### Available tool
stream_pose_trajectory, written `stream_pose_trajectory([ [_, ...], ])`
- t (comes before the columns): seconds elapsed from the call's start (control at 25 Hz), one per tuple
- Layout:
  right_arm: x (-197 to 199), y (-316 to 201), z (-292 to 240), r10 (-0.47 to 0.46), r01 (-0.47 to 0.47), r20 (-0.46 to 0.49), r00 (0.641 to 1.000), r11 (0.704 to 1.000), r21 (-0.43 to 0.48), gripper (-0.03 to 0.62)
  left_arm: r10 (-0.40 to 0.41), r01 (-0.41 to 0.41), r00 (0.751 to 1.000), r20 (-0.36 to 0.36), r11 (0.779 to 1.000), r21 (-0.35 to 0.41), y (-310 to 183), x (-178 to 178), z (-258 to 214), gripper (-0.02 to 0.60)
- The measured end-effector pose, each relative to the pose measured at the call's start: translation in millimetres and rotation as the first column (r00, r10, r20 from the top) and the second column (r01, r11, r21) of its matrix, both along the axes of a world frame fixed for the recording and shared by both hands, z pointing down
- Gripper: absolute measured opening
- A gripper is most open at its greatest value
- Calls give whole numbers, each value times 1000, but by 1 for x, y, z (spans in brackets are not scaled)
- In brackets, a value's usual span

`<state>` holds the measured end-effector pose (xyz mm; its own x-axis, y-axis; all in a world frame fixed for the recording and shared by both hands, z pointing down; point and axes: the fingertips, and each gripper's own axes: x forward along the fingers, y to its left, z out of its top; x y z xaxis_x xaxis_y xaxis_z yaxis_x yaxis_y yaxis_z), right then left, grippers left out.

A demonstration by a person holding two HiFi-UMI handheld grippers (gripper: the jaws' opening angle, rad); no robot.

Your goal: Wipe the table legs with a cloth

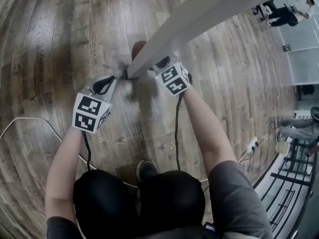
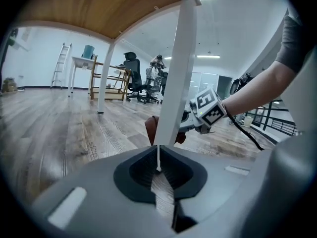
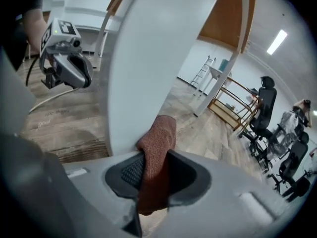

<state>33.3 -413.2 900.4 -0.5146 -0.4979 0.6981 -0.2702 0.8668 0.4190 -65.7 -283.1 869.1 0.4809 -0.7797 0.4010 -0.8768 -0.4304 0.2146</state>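
A white table leg [image 1: 199, 14] slants down to its foot on the wood floor, and it also stands upright in the left gripper view [image 2: 178, 73]. My right gripper [image 1: 155, 66] is shut on a rust-brown cloth [image 1: 138, 48] and presses it against the leg's far side near the foot. In the right gripper view the cloth [image 3: 156, 148] rises from the right gripper [image 3: 151, 170] and touches the leg [image 3: 153, 58]. My left gripper [image 1: 118, 77] sits just left of the foot. The left gripper [image 2: 158, 170] points at the leg, shut and empty. The cloth [image 2: 151, 128] peeks out behind the leg.
A white cable [image 1: 20, 121] and a black cable [image 1: 177, 128] trail over the floor. A power strip [image 1: 250, 146] and black railing [image 1: 289, 178] lie to the right. My shoe [image 1: 146, 169] is just behind. Another table leg [image 2: 105, 78], office chairs [image 2: 133, 78] and a ladder [image 2: 62, 63] stand farther off.
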Motion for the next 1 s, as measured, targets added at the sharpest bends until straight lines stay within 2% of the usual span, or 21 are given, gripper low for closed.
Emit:
stream_pose_trajectory([
  [0.08,4,4,19,30,-30,-38,999,999,-12,91,2,-2,1000,-8,1000,-4,1,0,0,35],
  [0.16,5,6,25,64,-64,-34,997,998,-12,92,9,-9,1000,-6,1000,-2,1,-1,-2,35],
  [0.24,6,5,14,115,-115,36,993,993,1,92,11,-11,1000,4,1000,3,2,-4,-4,35],
  [0.32,10,1,-9,189,-193,153,970,981,13,91,2,-3,1000,13,1000,14,1,-8,-10,38],
  [0.4,20,-3,-39,284,-295,293,913,955,-7,92,-7,7,1000,11,999,35,0,-11,-22,38],
  [0.48,34,-2,-73,366,-383,426,827,923,-50,91,1,-1,1000,8,998,68,-2,-12,-41,23],
  [0.56,46,6,-105,396,-422,521,756,903,-75,91,27,-27,1000,1,994,104,-2,-11,-66,20],
  [0.64,53,19,-134,388,-427,576,719,901,-74,91,36,-34,999,-17,990,141,2,-10,-91,19],
  [0.72,55,33,-156,368,-420,610,702,905,-63,91,29,-24,999,-27,983,181,4,-12,-115,18],
  [0.84,57,52,-187,347,-415,632,693,909,-43,92,29,-30,1000,9,971,239,7,-11,-153,18],
  [0.92,60,68,-205,351,-419,625,697,907,-41,91,45,-52,998,33,968,247,12,-5,-180,18],
  [1.0,63,84,-224,369,-430,616,696,901,-54,91,55,-59,998,24,970,237,19,2,-207,18],
])
